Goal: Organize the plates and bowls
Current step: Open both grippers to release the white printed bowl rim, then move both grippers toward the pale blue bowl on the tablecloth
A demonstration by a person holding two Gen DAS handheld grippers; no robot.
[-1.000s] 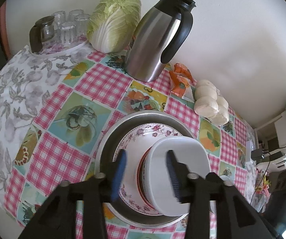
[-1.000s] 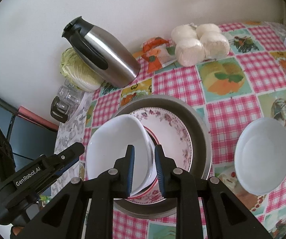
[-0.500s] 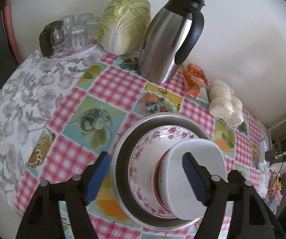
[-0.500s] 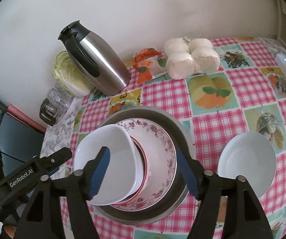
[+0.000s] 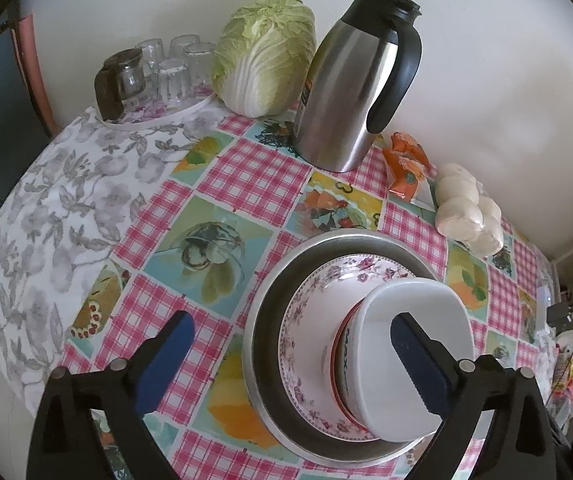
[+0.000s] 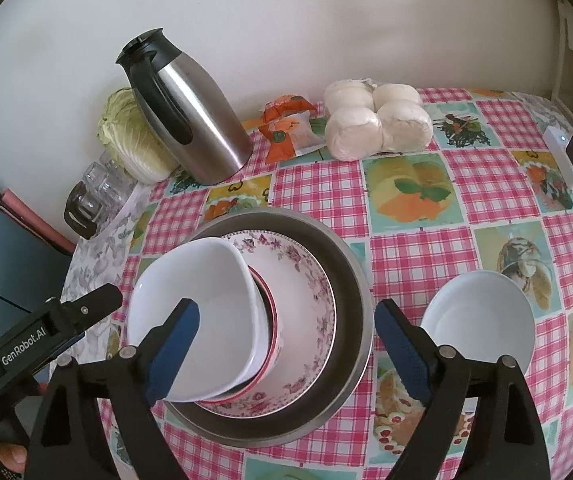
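Observation:
A metal basin (image 5: 264, 300) holds a floral plate (image 5: 306, 320), a red-rimmed bowl (image 5: 340, 344) and, on top, a tilted white squarish bowl (image 5: 410, 304). My left gripper (image 5: 292, 360) hovers over the stack with its jaws opening wide; its right pad is in front of the white bowl, not pressing it. In the right wrist view the same white bowl (image 6: 210, 280) leans in the floral plate (image 6: 306, 300) and basin (image 6: 352, 280). My right gripper (image 6: 288, 350) is opening too, its pads either side of the stack and touching nothing. A round white bowl (image 6: 482, 320) sits alone to the right.
A steel thermos jug (image 5: 350, 92), a cabbage (image 5: 266, 56), a tray of upturned glasses (image 5: 158, 76), an orange packet (image 5: 406, 168) and bagged buns (image 5: 466, 212) line the wall. A white charger (image 6: 564, 156) lies at the table's far right. The checked cloth left of the basin is bare.
Both grippers' jaws have spread from nearly shut to wide. They have let go of the white squarish bowl's rim, and it now rests tilted on the stack.

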